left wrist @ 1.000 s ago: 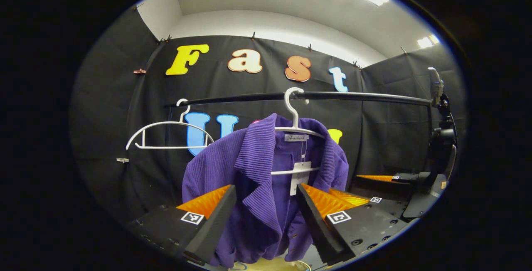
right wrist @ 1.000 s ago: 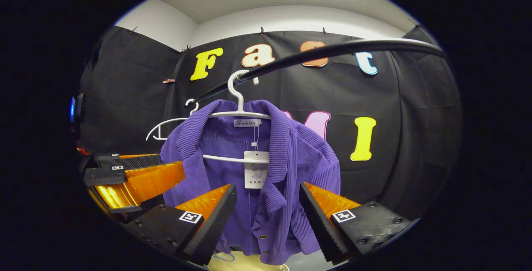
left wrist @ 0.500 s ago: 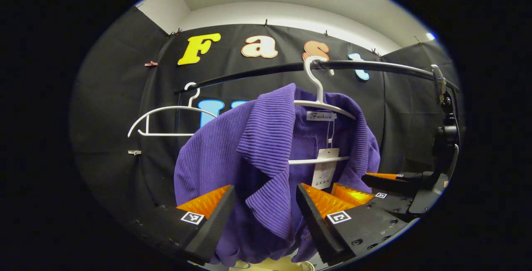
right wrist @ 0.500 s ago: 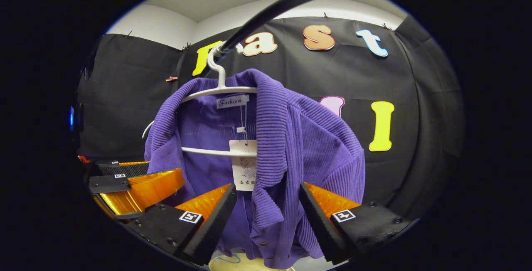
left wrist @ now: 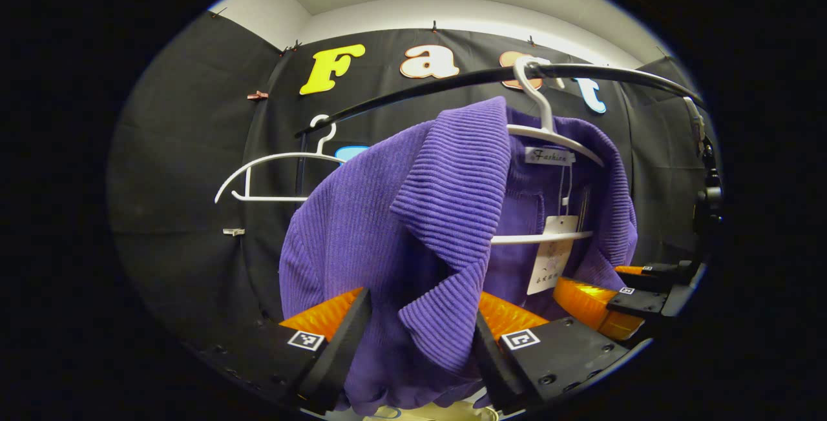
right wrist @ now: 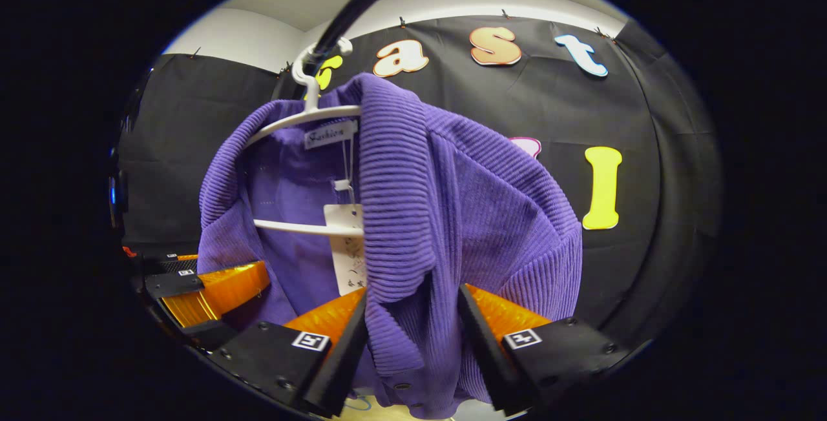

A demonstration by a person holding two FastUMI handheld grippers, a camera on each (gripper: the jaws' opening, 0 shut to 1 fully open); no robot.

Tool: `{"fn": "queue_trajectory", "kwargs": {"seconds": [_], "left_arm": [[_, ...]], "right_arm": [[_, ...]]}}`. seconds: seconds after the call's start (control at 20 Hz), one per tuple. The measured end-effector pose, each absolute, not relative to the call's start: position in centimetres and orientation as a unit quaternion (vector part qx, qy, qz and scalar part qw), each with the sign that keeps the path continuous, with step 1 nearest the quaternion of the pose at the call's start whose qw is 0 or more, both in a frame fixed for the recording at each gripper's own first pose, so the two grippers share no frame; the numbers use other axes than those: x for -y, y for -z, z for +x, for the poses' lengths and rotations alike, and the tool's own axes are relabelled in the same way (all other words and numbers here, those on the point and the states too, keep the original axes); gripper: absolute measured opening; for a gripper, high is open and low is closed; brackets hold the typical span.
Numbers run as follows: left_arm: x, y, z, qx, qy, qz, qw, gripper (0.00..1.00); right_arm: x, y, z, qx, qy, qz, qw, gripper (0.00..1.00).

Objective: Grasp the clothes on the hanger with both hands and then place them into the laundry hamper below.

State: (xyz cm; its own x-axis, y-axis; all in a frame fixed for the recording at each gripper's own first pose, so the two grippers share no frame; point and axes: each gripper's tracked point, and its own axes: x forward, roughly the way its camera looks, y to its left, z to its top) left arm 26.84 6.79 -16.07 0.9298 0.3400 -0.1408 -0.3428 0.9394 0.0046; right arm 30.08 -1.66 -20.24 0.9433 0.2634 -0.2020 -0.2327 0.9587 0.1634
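My 2 claws, left gripper (left wrist: 413, 337) and right gripper (right wrist: 410, 334), were spread around the purple jacket (right wrist: 413, 214), unclenched; it hung on its hanger (left wrist: 549, 137), ungrasped, hamper step remaining.

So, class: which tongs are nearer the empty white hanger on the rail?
Left. The left tongs straddle one lapel of the purple jacket, on the side toward the empty hanger; the right tongs straddle the far lapel.
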Motion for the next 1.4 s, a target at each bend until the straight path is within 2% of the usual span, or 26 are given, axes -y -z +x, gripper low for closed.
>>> {"fn": "queue_trajectory", "kwargs": {"seconds": [0.05, 0.1, 0.25, 0.3, 0.5, 0.85, 1.05, 1.1, 1.15, 1.2, 1.25, 1.4], "left_arm": [[-6.2, 16.4, 27.6, -0.076, -0.16, -0.016, 0.984, 0.81], [-6.4, 16.6, 27.8, -0.076, -0.158, -0.016, 0.984, 0.69], [-7.6, 16.5, 28.2, -0.071, -0.175, -0.019, 0.982, 0.26], [-7.6, 16.6, 28.3, -0.073, -0.174, -0.026, 0.982, 0.1], [-9.6, 15.9, 27.3, -0.076, -0.194, -0.009, 0.978, 0.09], [-14.1, 10.8, 24.0, -0.031, -0.264, 0.059, 0.962, 0.07], [-15.3, 8.2, 22.6, -0.004, -0.285, 0.074, 0.956, 0.1], [-15.6, 7.6, 22.3, 0.003, -0.288, 0.078, 0.955, 0.08], [-15.7, 6.9, 22.2, 0.009, -0.291, 0.083, 0.953, 0.08], [-15.9, 6.2, 21.9, 0.017, -0.295, 0.092, 0.951, 0.08], [-16.0, 5.1, 21.6, 0.028, -0.3, 0.104, 0.948, 0.08], [-16.5, 2.4, 21.8, 0.055, -0.301, 0.121, 0.944, 0.08]], "right_arm": [[1.8, 20.7, 30.2, -0.12, -0.125, 0.072, 0.982, 0.75], [2.0, 21.1, 30.6, -0.127, -0.123, 0.073, 0.981, 0.71], [2.5, 21.6, 31.4, -0.126, -0.123, 0.066, 0.982, 0.2], [2.7, 21.6, 31.6, -0.123, -0.124, 0.066, 0.982, 0.2], [5.5, 20.7, 32.2, -0.111, -0.101, 0.076, 0.986, 0.2], [10.8, 17.2, 32.8, -0.07, -0.047, 0.127, 0.988, 0.19], [12.8, 14.7, 32.9, -0.036, -0.034, 0.144, 0.988, 0.2], [13.0, 14.4, 33.2, -0.031, -0.033, 0.15, 0.988, 0.24], [13.1, 14.1, 33.4, -0.031, -0.034, 0.156, 0.987, 0.15], [13.2, 13.8, 33.5, -0.029, -0.036, 0.162, 0.986, 0.19], [13.4, 13.3, 33.7, -0.025, -0.036, 0.164, 0.985, 0.15], [14.4, 11.1, 33.8, 0.001, -0.036, 0.179, 0.983, 0.15]]}}
